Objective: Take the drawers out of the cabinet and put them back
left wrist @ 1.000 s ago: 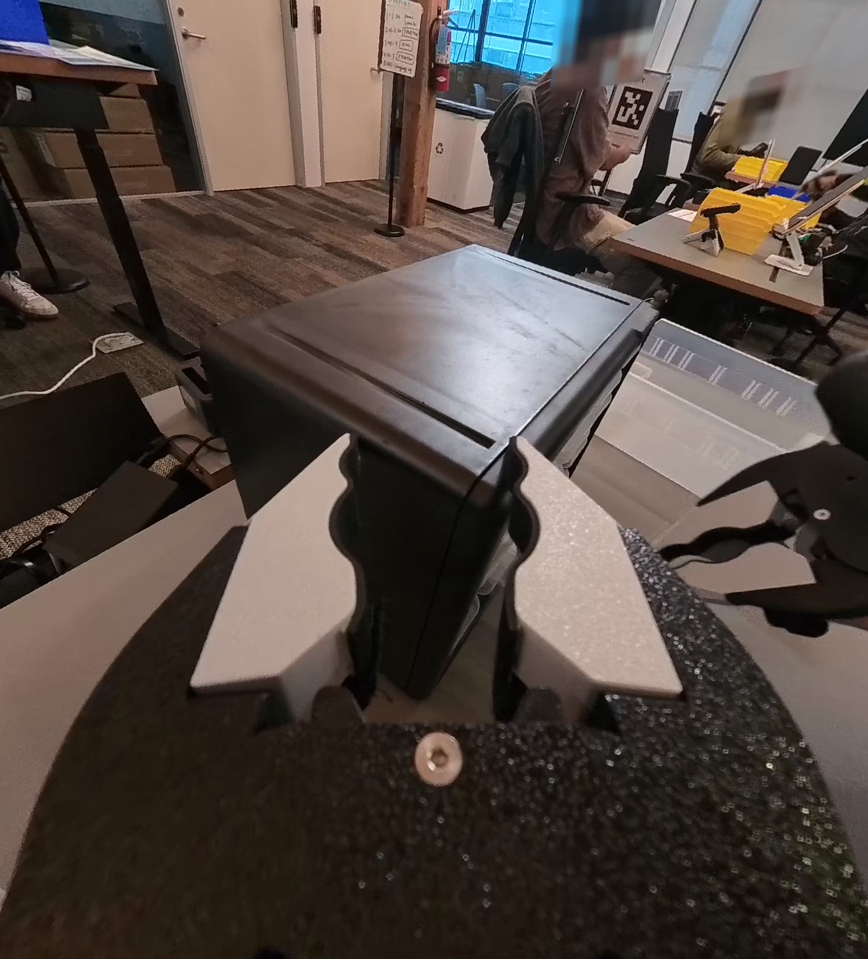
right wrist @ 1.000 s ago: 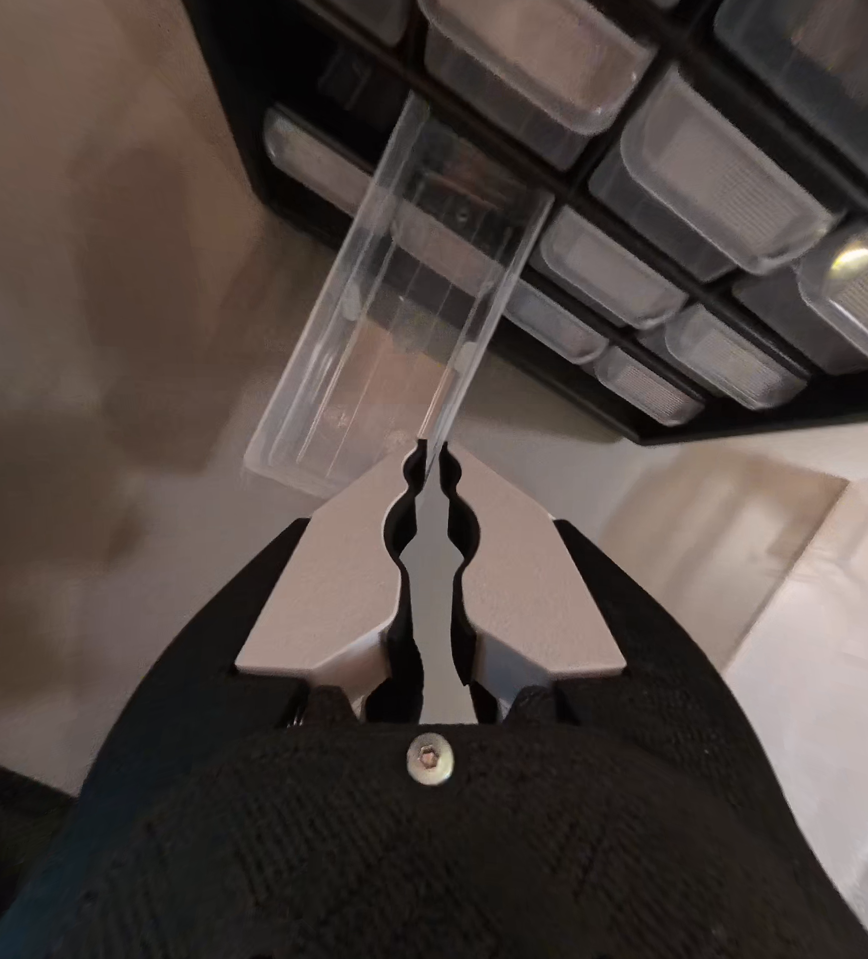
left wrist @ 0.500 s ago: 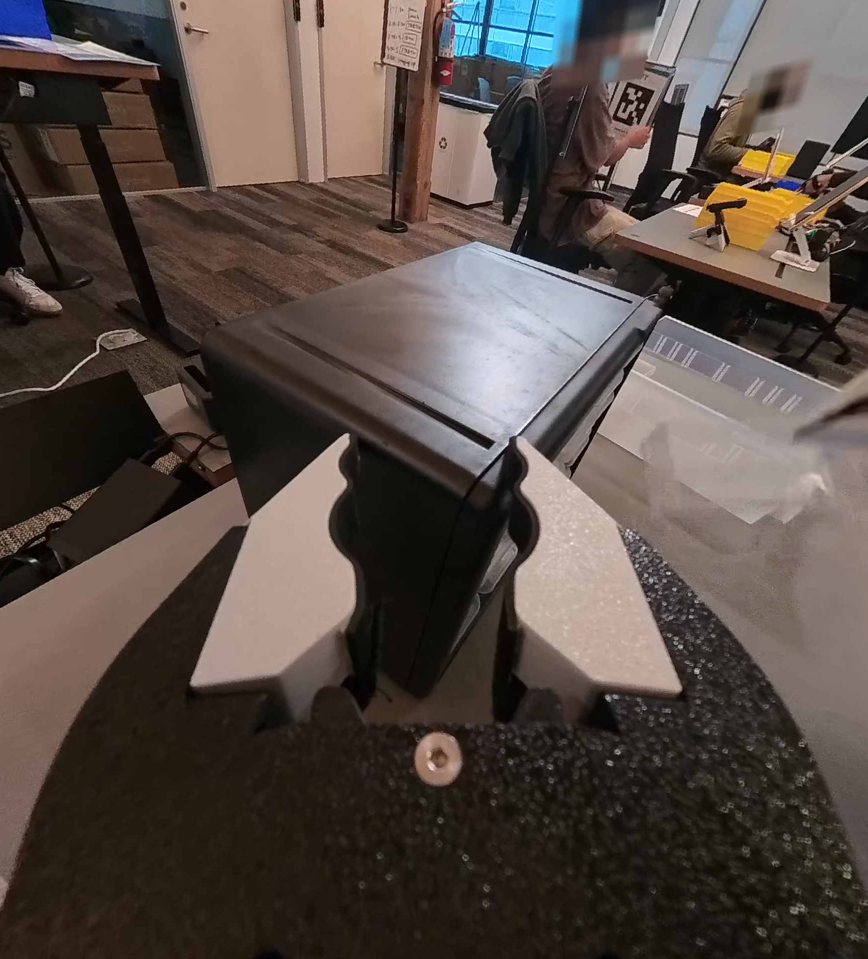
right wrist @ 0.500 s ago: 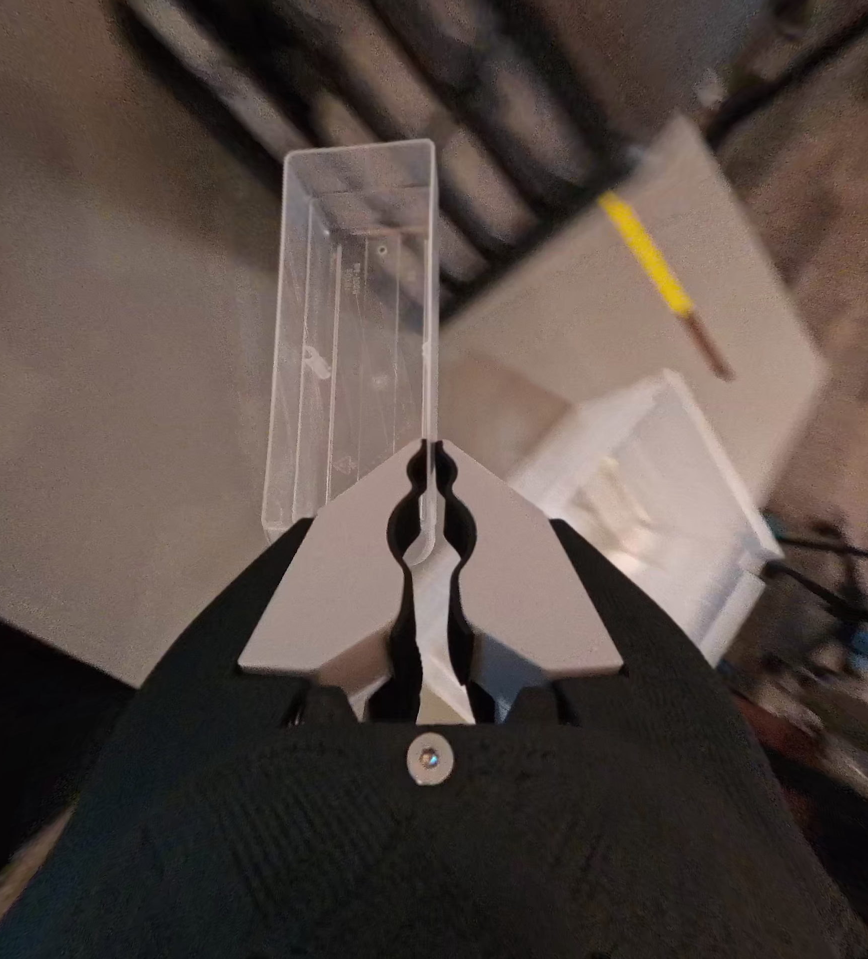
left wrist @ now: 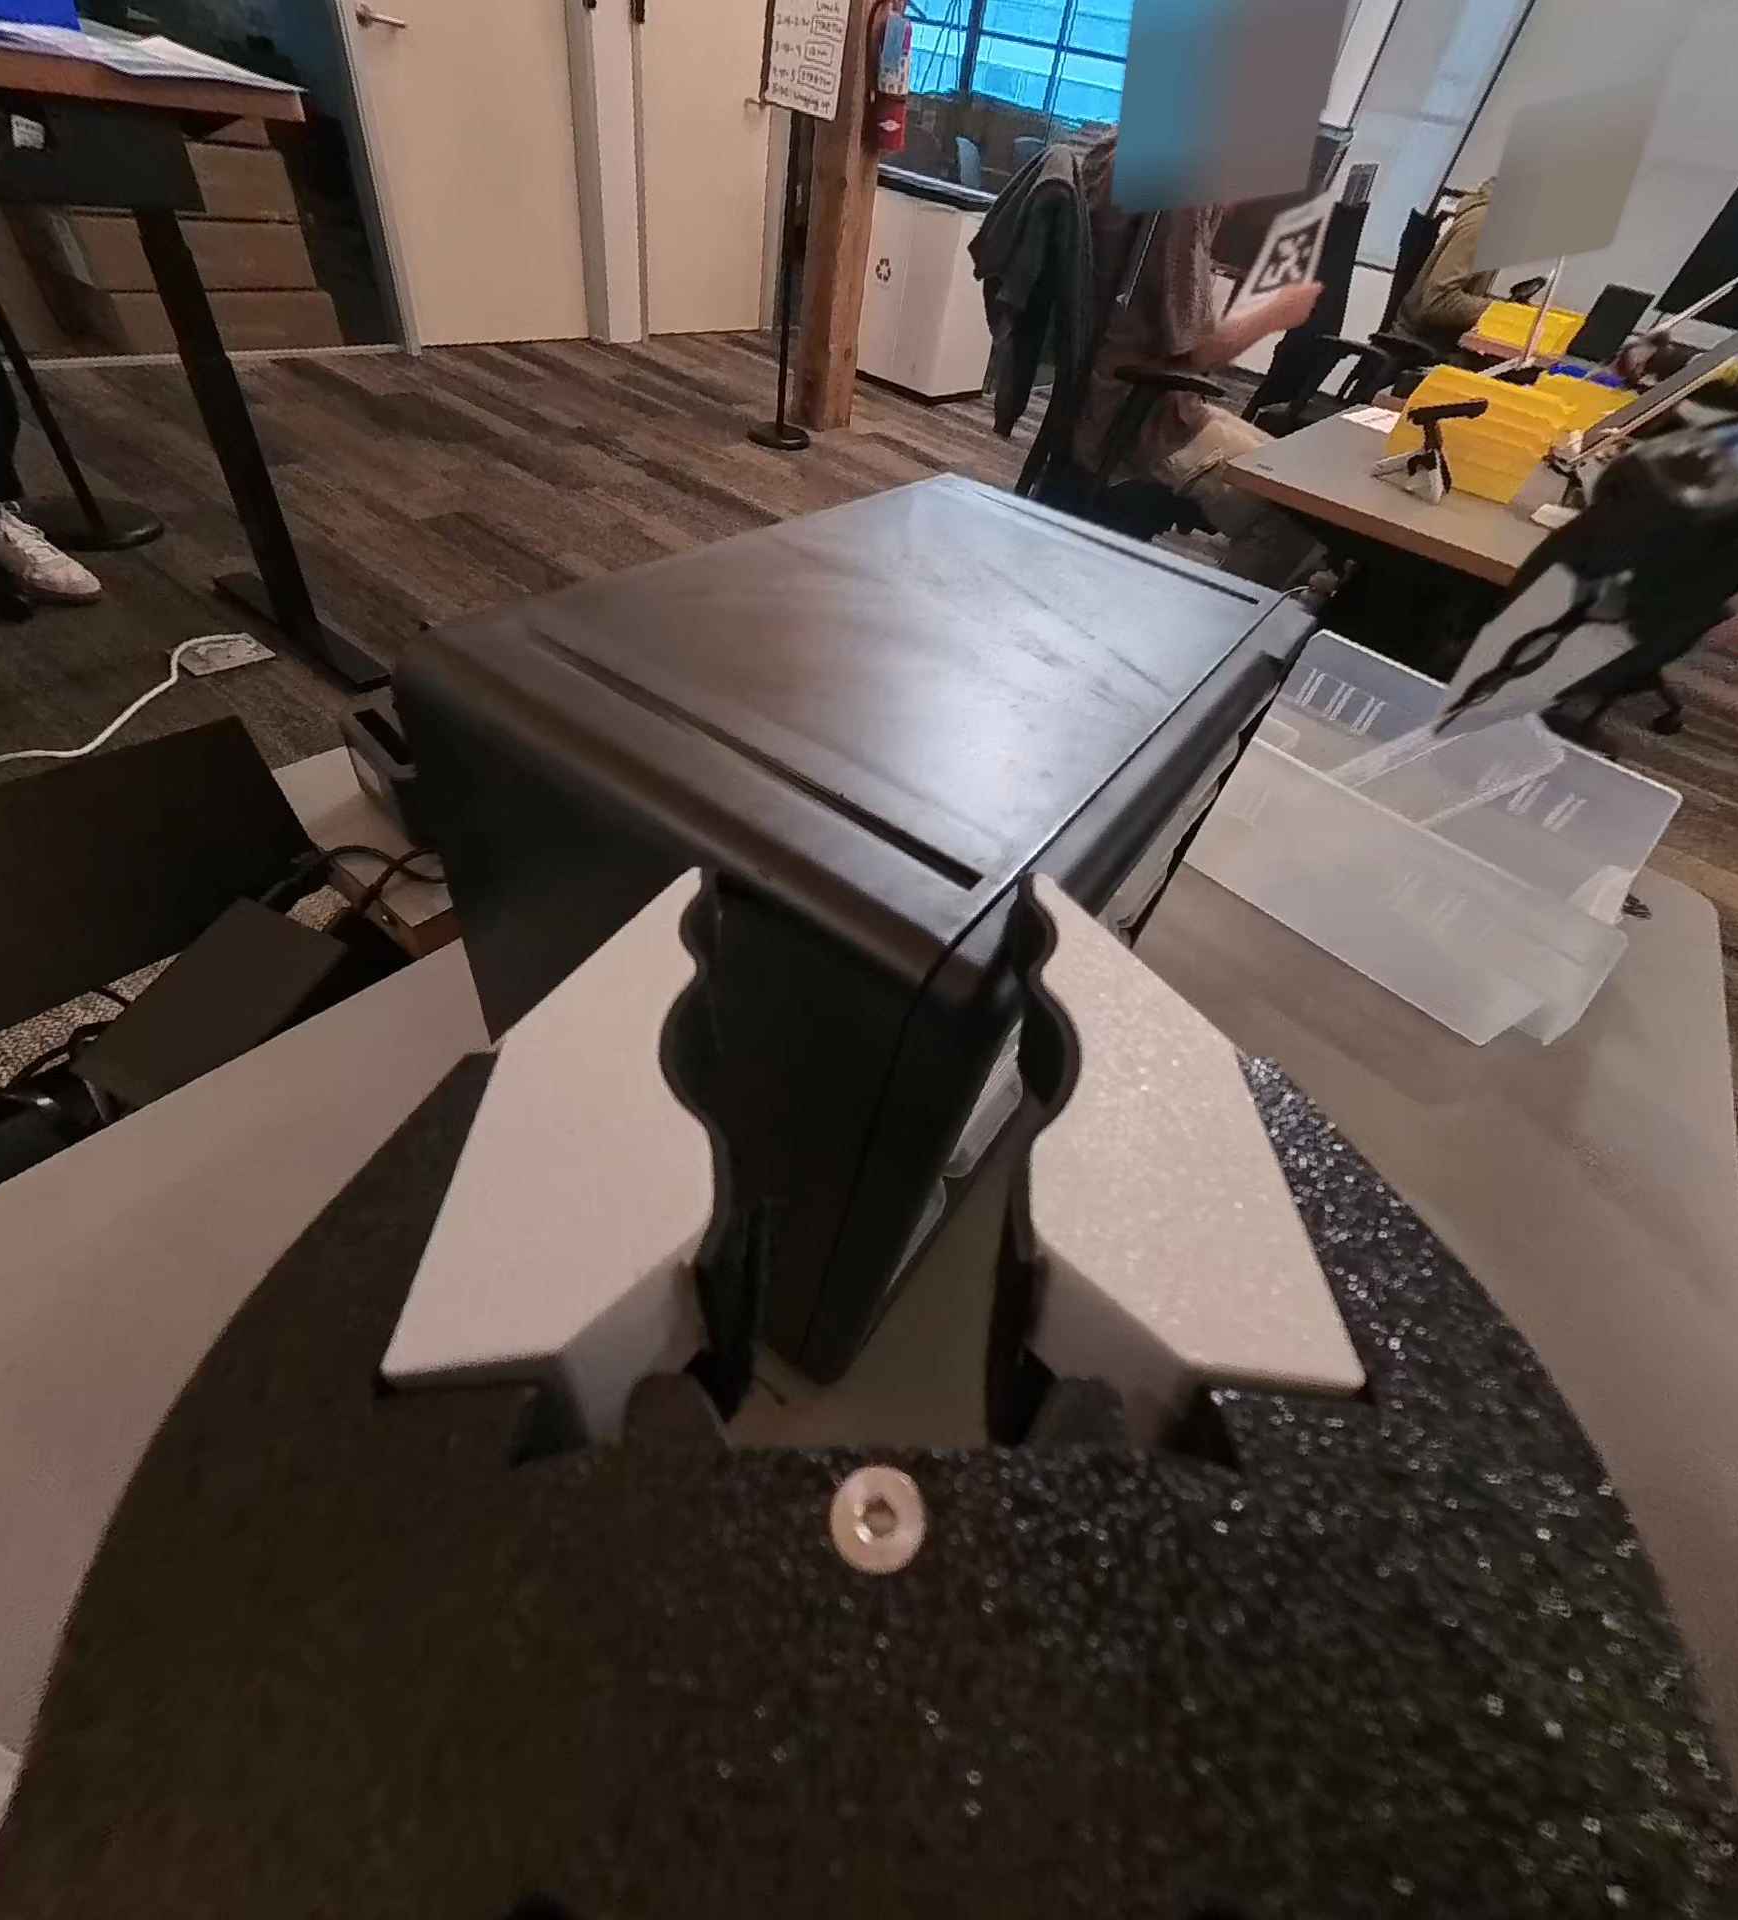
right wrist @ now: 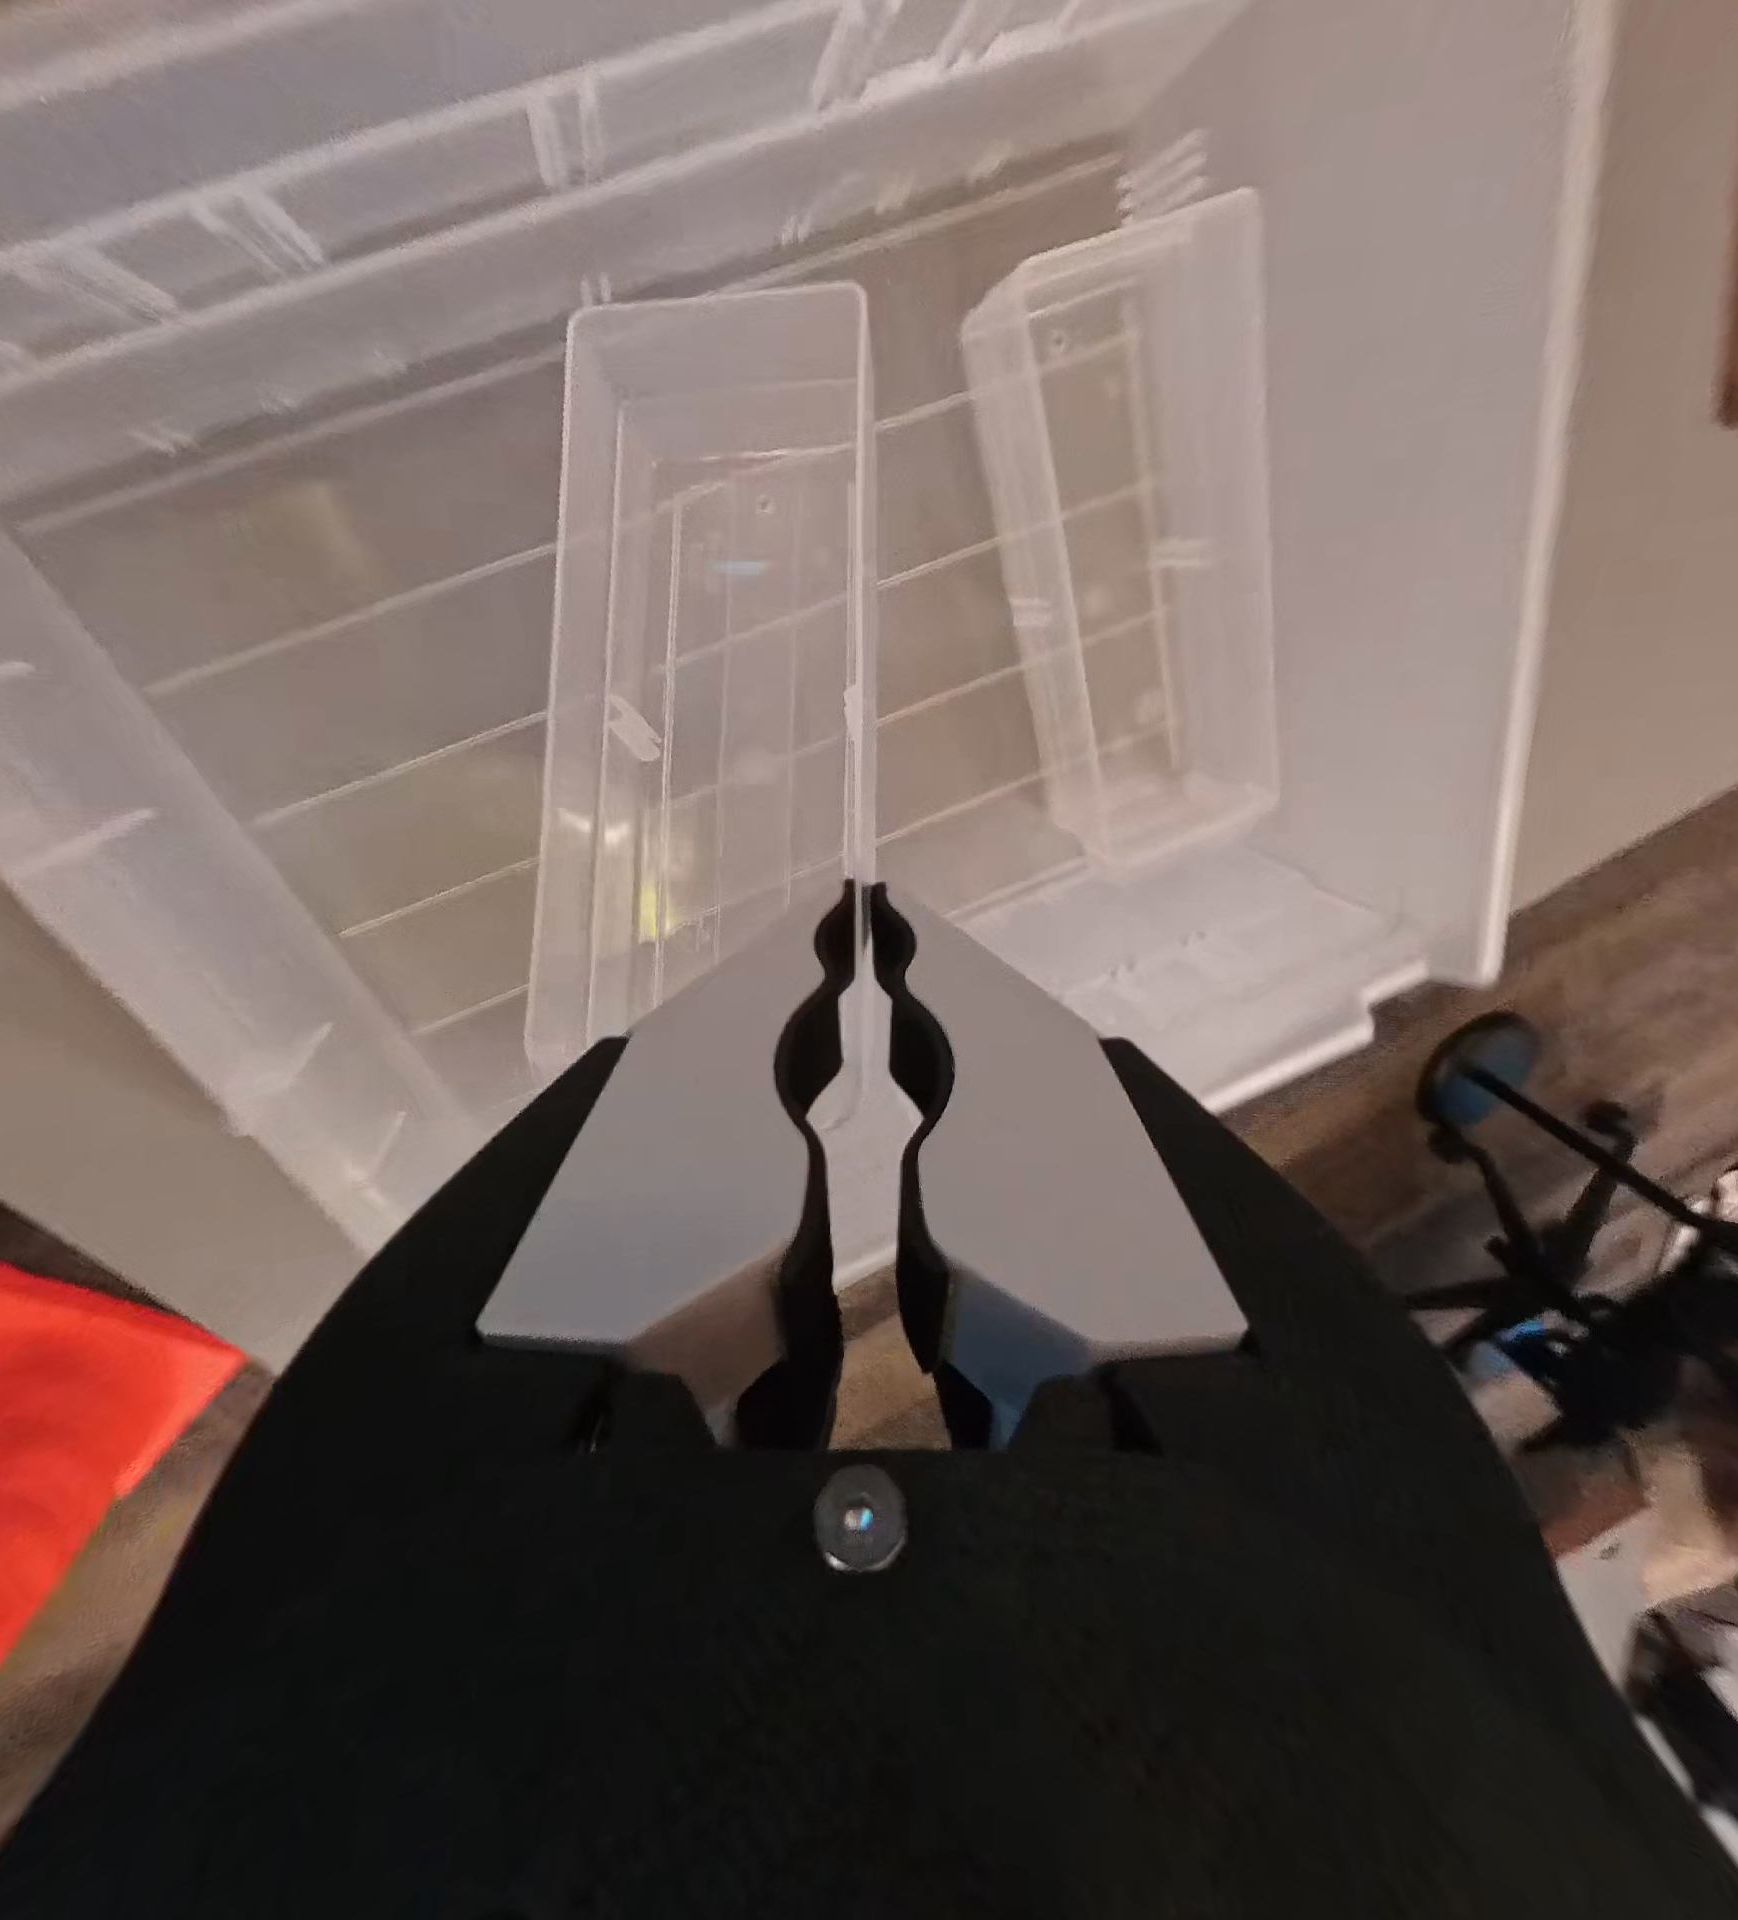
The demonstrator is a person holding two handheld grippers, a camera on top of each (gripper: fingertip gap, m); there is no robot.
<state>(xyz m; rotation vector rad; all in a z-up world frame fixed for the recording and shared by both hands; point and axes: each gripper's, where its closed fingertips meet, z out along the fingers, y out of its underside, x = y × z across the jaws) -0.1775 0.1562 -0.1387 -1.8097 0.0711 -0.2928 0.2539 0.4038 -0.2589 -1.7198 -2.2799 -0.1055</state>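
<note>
The black cabinet [left wrist: 896,675] stands on the grey table. My left gripper [left wrist: 865,904] is shut on its near top corner, one finger on each side. My right gripper [right wrist: 860,894] is shut on the side wall of a clear plastic drawer [right wrist: 709,623] and holds it over the inside of a clear storage bin [right wrist: 221,395]. A second clear drawer [right wrist: 1125,520] lies in that bin to the right. In the left wrist view the right gripper [left wrist: 1530,665] shows at the far right, above the bin [left wrist: 1416,862]. The cabinet's front is hidden.
The bin sits to the right of the cabinet near the table's [left wrist: 1467,1195] far right edge. A red object [right wrist: 23,1455] lies on the floor. Other desks, chairs and seated people [left wrist: 1187,312] are beyond the table.
My right gripper has pulled the clear drawer out of the cabinet front and swung it right, over the clear bin. My left gripper has stayed clamped on the cabinet corner.
</note>
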